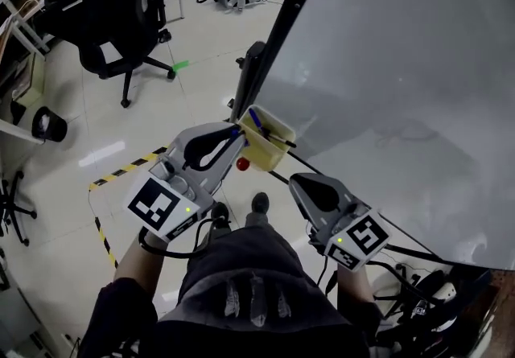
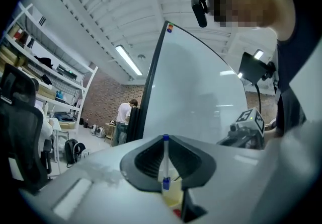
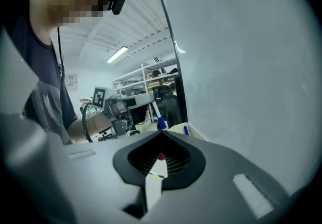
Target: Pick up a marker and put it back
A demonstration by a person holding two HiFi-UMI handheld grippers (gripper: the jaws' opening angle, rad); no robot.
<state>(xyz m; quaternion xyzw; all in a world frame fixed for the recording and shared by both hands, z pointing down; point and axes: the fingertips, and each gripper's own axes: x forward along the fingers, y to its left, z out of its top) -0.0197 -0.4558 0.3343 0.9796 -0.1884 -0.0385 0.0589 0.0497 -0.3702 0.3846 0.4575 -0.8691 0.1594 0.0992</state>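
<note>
The marker (image 2: 165, 162), white with blue ends, is pinched between the tongs of the left gripper (image 2: 166, 138), directly over the yellow tray (image 1: 270, 157) at the left edge of the whiteboard (image 1: 402, 67). In the tray lie a dark marker (image 1: 283, 140) and a blue-capped one (image 3: 185, 129). A red round thing (image 1: 242, 163) sits just beside the tray's near left wall. To the right and nearer, the right gripper (image 3: 161, 135) has its tongs pressed together with nothing between them.
</note>
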